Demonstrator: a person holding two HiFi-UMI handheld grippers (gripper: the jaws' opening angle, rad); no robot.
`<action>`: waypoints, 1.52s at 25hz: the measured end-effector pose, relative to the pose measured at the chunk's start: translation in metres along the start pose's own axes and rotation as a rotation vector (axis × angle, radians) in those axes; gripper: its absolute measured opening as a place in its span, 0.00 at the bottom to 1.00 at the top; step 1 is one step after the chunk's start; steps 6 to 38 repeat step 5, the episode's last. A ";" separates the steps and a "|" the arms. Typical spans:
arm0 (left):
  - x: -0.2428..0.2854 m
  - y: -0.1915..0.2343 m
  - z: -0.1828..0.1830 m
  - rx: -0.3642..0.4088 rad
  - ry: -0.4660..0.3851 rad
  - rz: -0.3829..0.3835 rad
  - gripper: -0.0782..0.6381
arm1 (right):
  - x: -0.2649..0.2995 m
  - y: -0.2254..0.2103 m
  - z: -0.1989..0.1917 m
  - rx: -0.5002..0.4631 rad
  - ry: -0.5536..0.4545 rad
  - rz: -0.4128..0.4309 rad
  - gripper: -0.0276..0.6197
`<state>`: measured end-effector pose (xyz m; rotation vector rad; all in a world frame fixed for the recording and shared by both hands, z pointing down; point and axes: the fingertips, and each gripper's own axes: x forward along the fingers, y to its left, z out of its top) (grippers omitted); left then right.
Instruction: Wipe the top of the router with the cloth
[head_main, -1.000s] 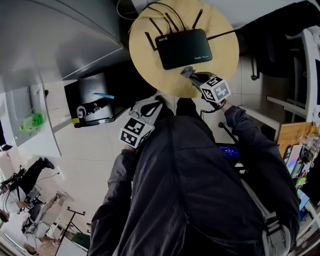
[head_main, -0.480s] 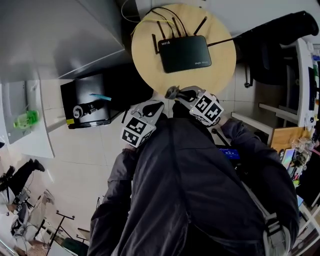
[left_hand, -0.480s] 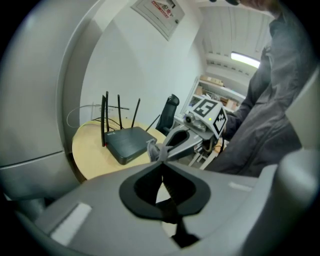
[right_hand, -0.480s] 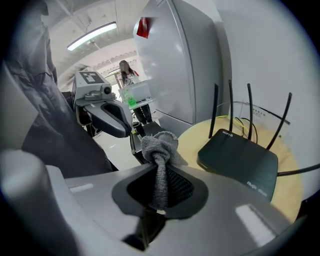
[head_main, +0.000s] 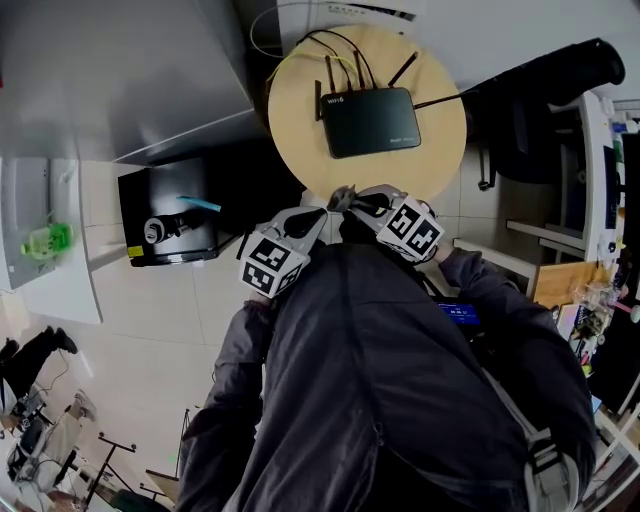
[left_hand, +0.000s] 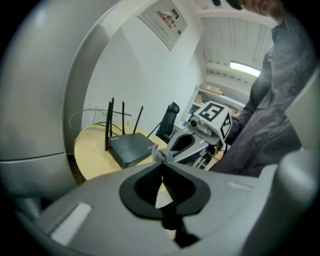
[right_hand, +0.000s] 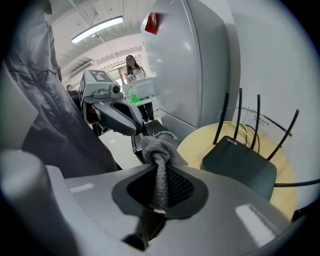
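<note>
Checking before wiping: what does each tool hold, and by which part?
Right tool pinches the cloth by a bunched fold, wad poking past its tips. Left tool is shut, seemingly empty.

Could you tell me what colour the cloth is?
The cloth is grey, clearest in the right gripper view.

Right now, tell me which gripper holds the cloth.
The right gripper: the grey cloth is pinched between its fingers. The left gripper is shut on nothing.
</note>
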<state>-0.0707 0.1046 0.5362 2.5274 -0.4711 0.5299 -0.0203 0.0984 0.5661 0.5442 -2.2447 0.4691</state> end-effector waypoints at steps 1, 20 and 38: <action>-0.001 0.000 0.000 -0.003 -0.001 -0.002 0.11 | 0.000 0.001 0.001 0.000 0.000 0.001 0.09; -0.005 0.003 0.000 -0.004 -0.008 -0.007 0.11 | 0.001 0.003 0.006 -0.011 -0.001 -0.003 0.09; -0.005 0.003 0.000 -0.004 -0.008 -0.007 0.11 | 0.001 0.003 0.006 -0.011 -0.001 -0.003 0.09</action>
